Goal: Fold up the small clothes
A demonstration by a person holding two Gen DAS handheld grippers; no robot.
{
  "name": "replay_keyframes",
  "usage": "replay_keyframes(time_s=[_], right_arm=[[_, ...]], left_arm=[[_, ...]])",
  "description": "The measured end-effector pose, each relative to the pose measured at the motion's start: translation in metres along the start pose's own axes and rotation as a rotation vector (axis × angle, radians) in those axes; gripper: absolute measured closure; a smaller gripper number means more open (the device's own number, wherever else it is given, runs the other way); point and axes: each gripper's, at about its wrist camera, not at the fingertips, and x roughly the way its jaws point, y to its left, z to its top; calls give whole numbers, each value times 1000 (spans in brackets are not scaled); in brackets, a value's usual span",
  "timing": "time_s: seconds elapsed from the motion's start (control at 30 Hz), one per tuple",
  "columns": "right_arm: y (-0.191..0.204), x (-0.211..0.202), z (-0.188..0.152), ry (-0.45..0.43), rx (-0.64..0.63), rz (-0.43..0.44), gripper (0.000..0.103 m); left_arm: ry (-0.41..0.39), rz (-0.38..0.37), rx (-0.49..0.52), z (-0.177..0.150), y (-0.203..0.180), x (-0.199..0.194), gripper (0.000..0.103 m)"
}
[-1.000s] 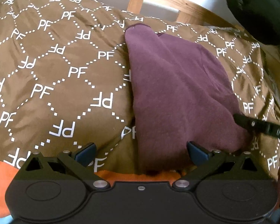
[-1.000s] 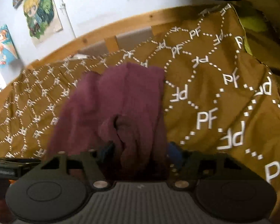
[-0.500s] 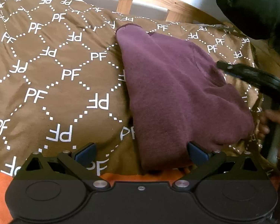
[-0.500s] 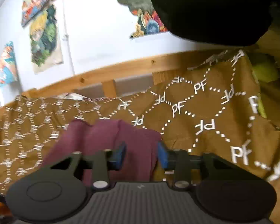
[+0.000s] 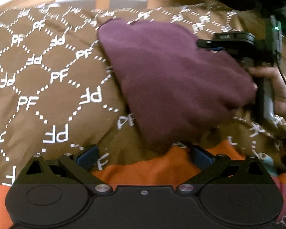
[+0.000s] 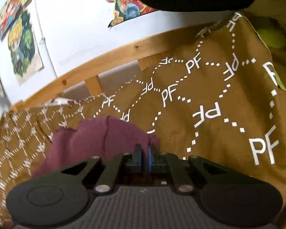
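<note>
Two tongs are mine here, one in each hand. From the left wrist view, my left tongs [image 5: 144, 155] tilt downward over the near edge of the brown blanket [image 5: 47, 87], their blue pads wide apart and released, with nothing between them but the blanket and an orange cloth [image 5: 158, 169]. The maroon garment [image 5: 171, 80] lies flat on the blanket ahead, its long axis running from a narrow far-left corner toward a wider near-right end. At its right edge my right tongs [image 5: 206, 45] come in sideways, and my right hand [image 5: 272, 87] grips the handle just beside the cloth.

From the right wrist view, my right tongs [image 6: 145, 153] point slightly downward, jaws nearly together; whether they pinch the fabric I cannot tell. The garment [image 6: 97, 139] sits just ahead and left of them, stretching away toward the wooden bed rail [image 6: 108, 59].
</note>
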Motion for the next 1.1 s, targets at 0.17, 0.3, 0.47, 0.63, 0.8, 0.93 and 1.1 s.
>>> replay_keyframes(time_s=[0.17, 0.3, 0.47, 0.63, 0.8, 0.93, 1.1], right_arm=[[-24, -8, 1, 45, 166, 110, 30], [-34, -6, -8, 78, 236, 107, 45], [-21, 0, -12, 117, 179, 90, 54], [11, -1, -13, 87, 14, 18, 71], [55, -9, -19, 39, -276, -79, 75], [85, -11, -24, 11, -436, -120, 75], [102, -14, -29, -14, -532, -138, 75]], left_arm=[[-58, -125, -103, 0, 16, -21, 1], [-111, -186, -234, 26, 32, -19, 1], [-115, -186, -219, 61, 29, 4, 1], [-47, -102, -189, 60, 21, 26, 3], [2, -153, -300, 39, 40, 36, 8], [0, -171, -344, 30, 46, 33, 11], [-2, -161, -343, 27, 43, 32, 11]])
